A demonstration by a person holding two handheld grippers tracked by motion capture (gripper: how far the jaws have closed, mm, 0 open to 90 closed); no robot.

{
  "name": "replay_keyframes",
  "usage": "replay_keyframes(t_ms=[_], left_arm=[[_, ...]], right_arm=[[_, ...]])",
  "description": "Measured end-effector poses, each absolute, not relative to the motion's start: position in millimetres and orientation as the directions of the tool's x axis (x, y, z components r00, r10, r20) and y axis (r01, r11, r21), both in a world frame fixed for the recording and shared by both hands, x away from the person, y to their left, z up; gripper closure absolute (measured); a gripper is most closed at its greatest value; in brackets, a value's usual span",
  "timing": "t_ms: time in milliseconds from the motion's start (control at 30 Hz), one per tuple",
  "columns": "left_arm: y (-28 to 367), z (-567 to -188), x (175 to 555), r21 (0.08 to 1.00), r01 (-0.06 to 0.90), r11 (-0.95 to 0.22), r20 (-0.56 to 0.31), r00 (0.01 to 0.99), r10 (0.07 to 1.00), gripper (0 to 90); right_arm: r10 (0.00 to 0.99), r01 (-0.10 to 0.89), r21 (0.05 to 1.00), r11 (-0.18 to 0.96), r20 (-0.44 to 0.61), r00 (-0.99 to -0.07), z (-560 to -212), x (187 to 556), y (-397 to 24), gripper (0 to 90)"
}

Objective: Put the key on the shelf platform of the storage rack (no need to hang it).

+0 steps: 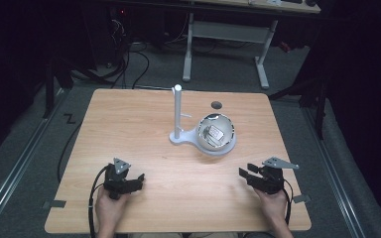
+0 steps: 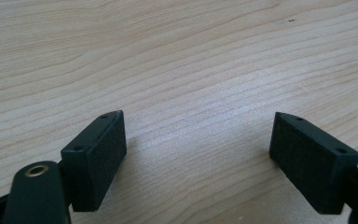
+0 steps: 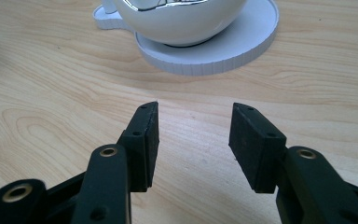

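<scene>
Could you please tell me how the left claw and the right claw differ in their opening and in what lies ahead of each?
The left claw is spread wider than the right claw, whose jaws stand closer together though still apart. Ahead of the left claw lies bare wooden table; ahead of the right claw sits the white bowl on its round white stand. Both are open, hold nothing, and sit near the table's near edge.

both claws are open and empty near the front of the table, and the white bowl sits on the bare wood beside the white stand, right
Not quite. The white bowl sits on the round base of the white stand, not on bare wood; the right gripper view shows the base under it. The left claw and right claw are open and empty near the table's front.
</scene>
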State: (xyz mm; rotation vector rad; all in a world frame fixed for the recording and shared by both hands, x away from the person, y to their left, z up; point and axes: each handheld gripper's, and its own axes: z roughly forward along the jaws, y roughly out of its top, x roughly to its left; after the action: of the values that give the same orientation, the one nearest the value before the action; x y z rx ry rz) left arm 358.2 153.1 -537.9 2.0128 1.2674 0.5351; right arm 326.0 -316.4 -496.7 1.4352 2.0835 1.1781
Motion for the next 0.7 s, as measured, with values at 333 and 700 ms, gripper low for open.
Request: replay_keyframes(t_ms=[333, 700], left_arm=[[153.1, -537.9, 358.2, 0.735, 0.614, -0.286, -0.017, 0.439, 0.898, 19.0], [153.1, -537.9, 358.2, 0.735, 0.614, -0.287, -0.016, 0.439, 0.898, 19.0]], right_arm=[[0.89, 0.602, 0.782, 0.163, 0.147, -0.431, -507.6, 322.8, -310.1, 53.0], [0.892, 0.606, 0.772, 0.19, 0.122, -0.435, -517.1, 317.5, -301.1, 52.8]])
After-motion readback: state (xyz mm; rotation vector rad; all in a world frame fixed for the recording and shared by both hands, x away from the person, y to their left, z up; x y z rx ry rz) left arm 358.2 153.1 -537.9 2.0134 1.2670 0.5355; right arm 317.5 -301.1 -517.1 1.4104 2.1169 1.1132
